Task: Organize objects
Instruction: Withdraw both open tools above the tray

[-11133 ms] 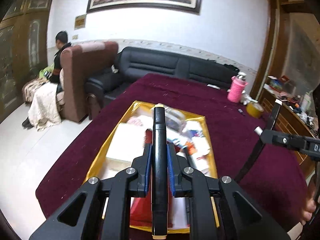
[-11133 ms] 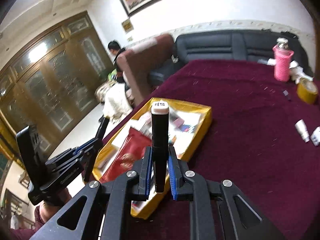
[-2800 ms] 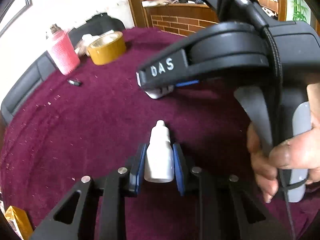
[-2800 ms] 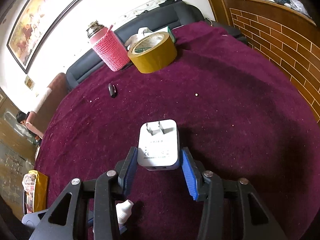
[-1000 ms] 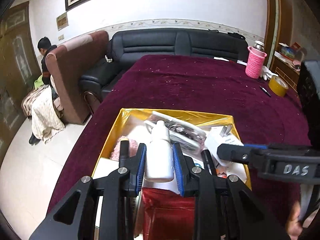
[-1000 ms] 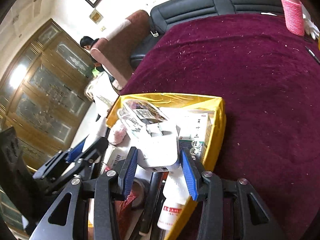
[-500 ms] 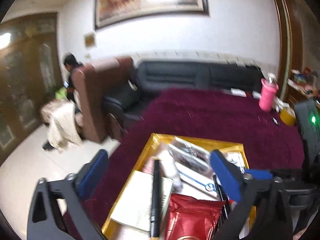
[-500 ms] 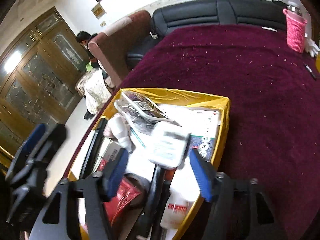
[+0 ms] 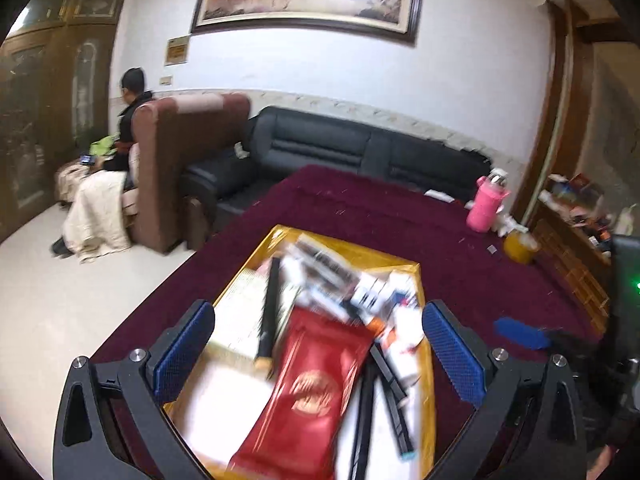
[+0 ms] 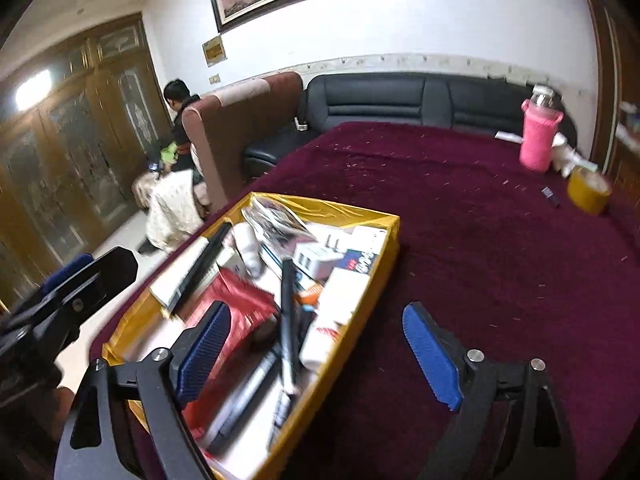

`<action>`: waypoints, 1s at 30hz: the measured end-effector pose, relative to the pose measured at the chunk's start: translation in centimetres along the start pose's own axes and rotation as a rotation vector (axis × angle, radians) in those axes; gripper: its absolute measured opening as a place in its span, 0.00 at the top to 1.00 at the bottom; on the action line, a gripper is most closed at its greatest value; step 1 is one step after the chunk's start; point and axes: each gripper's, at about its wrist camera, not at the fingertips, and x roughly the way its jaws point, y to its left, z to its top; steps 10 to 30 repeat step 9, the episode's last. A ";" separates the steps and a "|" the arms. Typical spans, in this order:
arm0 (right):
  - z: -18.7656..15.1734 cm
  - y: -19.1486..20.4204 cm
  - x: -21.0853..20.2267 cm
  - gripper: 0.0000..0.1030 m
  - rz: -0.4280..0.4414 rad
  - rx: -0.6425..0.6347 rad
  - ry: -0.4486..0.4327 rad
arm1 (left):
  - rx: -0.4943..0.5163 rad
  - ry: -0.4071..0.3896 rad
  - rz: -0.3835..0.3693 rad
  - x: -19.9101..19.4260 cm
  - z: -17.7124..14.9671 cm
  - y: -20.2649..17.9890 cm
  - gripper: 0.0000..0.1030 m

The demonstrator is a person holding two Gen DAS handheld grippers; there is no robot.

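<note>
- Right wrist view: a big dark red table [image 10: 480, 240] fills the room's middle, with a black sofa [image 10: 400, 96] behind it.
- A yellow box [image 10: 394, 236] sits on the table, full of things.
- A red packet [image 9: 316, 392], a white plug [image 10: 316, 258] and a black pen [image 10: 288, 320] lie inside the box.
- The left gripper [image 9: 318, 354] is wide apart above the box, holding nothing.
- The right gripper [image 10: 316, 350] is opening over the box's edge, with nothing between its blue pads.

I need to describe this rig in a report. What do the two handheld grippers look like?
Both are matte black plastic. The left gripper and right gripper each carry two angled fingers with ribbed blue pads, silver screw heads at the joints and triangular cut-outs in the frame.
</note>
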 end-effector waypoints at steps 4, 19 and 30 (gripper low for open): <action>-1.6 0.7 -1.3 0.09 -0.121 -0.075 -0.027 | -0.018 0.011 0.069 -1.6 -1.7 0.4 0.00; -2.9 2.1 -2.1 0.07 -0.211 -0.164 -0.052 | -0.016 0.006 0.184 -2.9 -2.5 0.2 0.00; -2.9 2.1 -2.1 0.07 -0.211 -0.164 -0.052 | -0.016 0.006 0.184 -2.9 -2.5 0.2 0.00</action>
